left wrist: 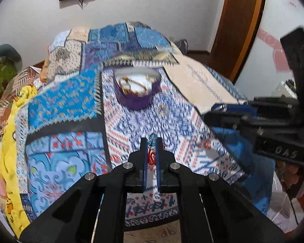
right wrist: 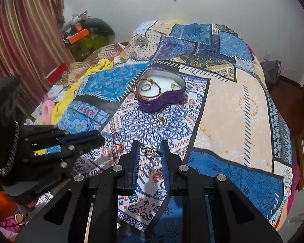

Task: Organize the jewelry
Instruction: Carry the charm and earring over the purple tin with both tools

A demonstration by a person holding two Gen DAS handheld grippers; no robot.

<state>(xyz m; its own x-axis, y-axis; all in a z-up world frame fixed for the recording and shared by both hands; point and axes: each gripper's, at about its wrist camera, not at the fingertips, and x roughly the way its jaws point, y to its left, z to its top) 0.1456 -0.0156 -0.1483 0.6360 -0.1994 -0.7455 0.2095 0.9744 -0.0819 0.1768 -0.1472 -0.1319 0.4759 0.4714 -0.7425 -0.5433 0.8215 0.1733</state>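
A purple heart-shaped jewelry box (left wrist: 136,93) (right wrist: 162,99) stands open on the patchwork bedspread, holding a ring, a gold piece and a red cord bracelet. My left gripper (left wrist: 152,141) is shut on a blue-and-red beaded earring (left wrist: 152,138), held above the bed short of the box; it also shows in the right wrist view (right wrist: 99,136). My right gripper (right wrist: 150,146) is shut on a silver ring (right wrist: 150,148) spanning its pads. A gold ring (left wrist: 162,109) (right wrist: 161,122) lies on the bedspread in front of the box.
The bedspread (right wrist: 233,105) covers the whole bed. Yellow and pink cloths (right wrist: 60,103) are piled at its left edge. A striped curtain (right wrist: 24,40) hangs at the left, a wooden door (left wrist: 239,30) at the right.
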